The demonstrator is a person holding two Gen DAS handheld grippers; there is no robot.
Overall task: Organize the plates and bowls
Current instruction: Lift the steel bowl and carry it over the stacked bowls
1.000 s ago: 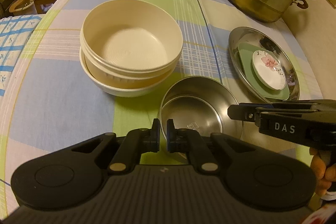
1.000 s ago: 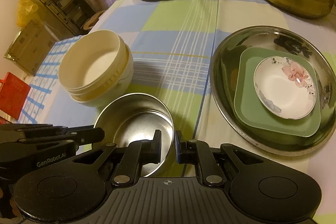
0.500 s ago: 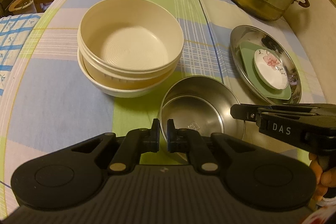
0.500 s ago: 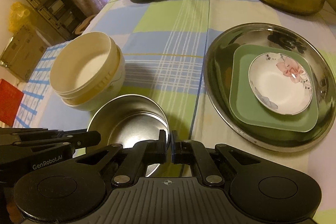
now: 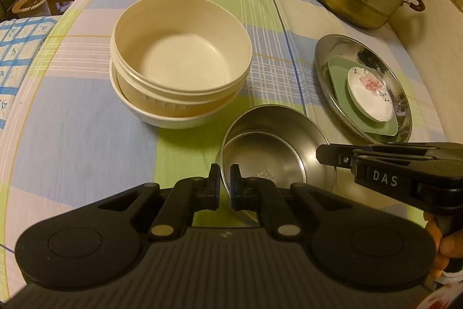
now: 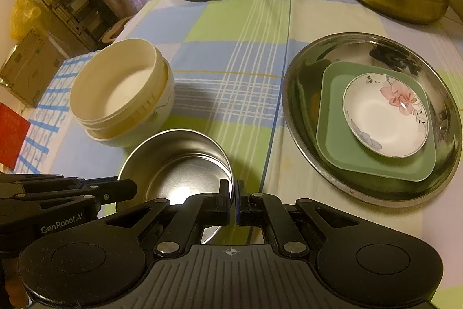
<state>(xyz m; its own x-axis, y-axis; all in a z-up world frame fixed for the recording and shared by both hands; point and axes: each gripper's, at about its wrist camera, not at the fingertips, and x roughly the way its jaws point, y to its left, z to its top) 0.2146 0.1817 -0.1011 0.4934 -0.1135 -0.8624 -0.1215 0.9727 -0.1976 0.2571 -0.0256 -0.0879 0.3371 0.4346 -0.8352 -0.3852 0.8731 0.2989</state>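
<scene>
We are holding the steel bowl [image 5: 275,161] at the near edge of the table [image 5: 72,135], both grippers pinching its rim: the left gripper [image 5: 224,187] is clamping the near-left rim, the right gripper [image 6: 233,201] is gripping the near-right rim, its jaws having just closed on it. Just beyond the steel bowl, to its left, the cream bowls [image 5: 179,62] are sitting nested. To its right, the steel tray [image 6: 303,83] is carrying a green plate [image 6: 332,146] and a flowered dish [image 6: 385,115].
</scene>
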